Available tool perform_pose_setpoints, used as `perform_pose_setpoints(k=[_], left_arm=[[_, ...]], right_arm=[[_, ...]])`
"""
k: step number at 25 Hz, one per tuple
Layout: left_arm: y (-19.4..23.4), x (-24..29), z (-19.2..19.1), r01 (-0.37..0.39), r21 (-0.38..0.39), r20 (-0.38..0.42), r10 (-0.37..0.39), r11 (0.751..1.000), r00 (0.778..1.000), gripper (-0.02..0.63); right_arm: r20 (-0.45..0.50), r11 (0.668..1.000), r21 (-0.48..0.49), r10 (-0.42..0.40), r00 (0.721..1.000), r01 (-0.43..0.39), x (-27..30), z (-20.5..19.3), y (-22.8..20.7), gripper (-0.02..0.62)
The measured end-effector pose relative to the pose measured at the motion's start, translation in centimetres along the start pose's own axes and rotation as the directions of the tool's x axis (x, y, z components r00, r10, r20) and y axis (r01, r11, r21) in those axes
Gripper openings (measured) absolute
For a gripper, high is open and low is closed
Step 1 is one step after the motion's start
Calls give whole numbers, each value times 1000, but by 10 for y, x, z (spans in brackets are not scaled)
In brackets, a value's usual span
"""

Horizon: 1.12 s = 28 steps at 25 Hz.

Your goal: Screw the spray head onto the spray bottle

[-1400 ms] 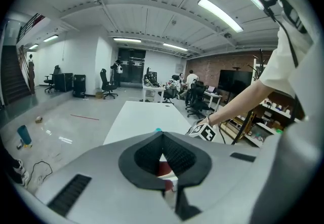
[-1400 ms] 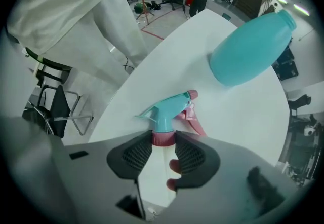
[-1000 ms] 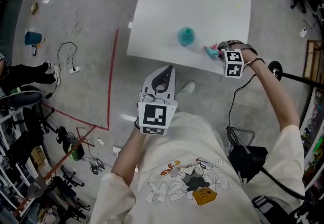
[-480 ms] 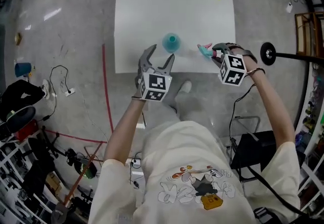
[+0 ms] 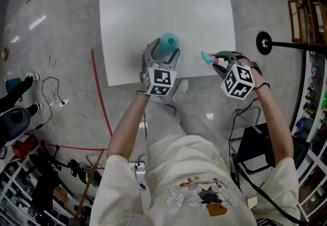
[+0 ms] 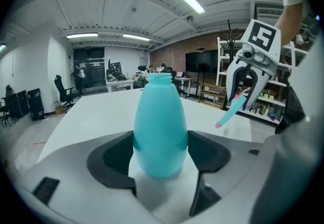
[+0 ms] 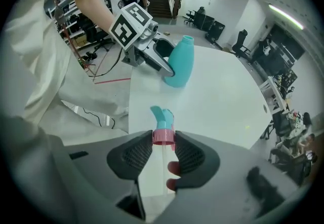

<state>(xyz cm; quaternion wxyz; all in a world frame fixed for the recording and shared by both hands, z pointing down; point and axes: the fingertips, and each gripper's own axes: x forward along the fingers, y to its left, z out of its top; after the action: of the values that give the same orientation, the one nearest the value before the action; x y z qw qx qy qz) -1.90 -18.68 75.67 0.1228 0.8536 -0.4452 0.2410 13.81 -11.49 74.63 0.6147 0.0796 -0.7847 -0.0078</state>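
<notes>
While the bottle (image 5: 168, 44) stands upright on the white counter (image 5: 153, 0), close to its near edge, the left tongs (image 5: 162, 53) are set around its lower body. The bottle is recorded as teal, with its neck open at the top.

In the left gripper view the bottle (image 6: 159, 126) is seen between the two dark pads (image 6: 112, 157) of the left tongs (image 6: 161, 153). The jaws have just been opening and stand wide. A pad lies just beside each flank, and neither is seen pressing on the bottle. The base rests on the counter (image 6: 101, 111).

The spray head (image 5: 206, 58) is held by the right tongs (image 5: 217, 62), to the right of the bottle and apart from it, over the near counter edge.

In the right gripper view the right tongs (image 7: 163, 148) are closed narrow on the pink collar (image 7: 163, 137) of the spray head (image 7: 161, 119). The teal nozzle projects beyond the pads, and a clear tube (image 7: 164, 166) runs back between the jaws. Beyond it, the bottle (image 7: 181, 63) and the left tongs (image 7: 169, 72) are seen on the counter (image 7: 217, 101).

In the left gripper view the right tongs (image 6: 243, 97) are seen raised at the right, with the spray head (image 6: 230, 112) protruding tilted beneath them
</notes>
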Motion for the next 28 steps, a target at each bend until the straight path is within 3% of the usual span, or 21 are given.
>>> perform_pose_setpoints(k=[7,11,13,16,20,25,28], left_arm=[[14,20,10,-7,25,75,5,1000,997,324],[12,11,28,-21,49,80,17,999,997,324],[6,0,48,4,42,92,-8,999,996,324],[-6,-27,84,75,24,109,-77,997,991,324],[-19,-62,125,120,17,95,-121,993,988,324],[-39,-88,170,162,-23,60,-160,987,985,325],[-53,-110,198,213,-23,38,-212,977,976,324]], right_arm=[[34,999,35,-29,999,28,8,16,-11,141],[163,981,190,-80,983,48,-22,34,-34,140],[281,950,310,-140,950,49,-54,48,-56,140],[468,882,472,-259,845,9,-116,75,-93,140],[662,805,581,-382,645,-119,-197,110,-130,140],[800,758,576,-447,401,-305,-279,137,-146,139],[863,757,505,-440,247,-415,-323,154,-149,138]])
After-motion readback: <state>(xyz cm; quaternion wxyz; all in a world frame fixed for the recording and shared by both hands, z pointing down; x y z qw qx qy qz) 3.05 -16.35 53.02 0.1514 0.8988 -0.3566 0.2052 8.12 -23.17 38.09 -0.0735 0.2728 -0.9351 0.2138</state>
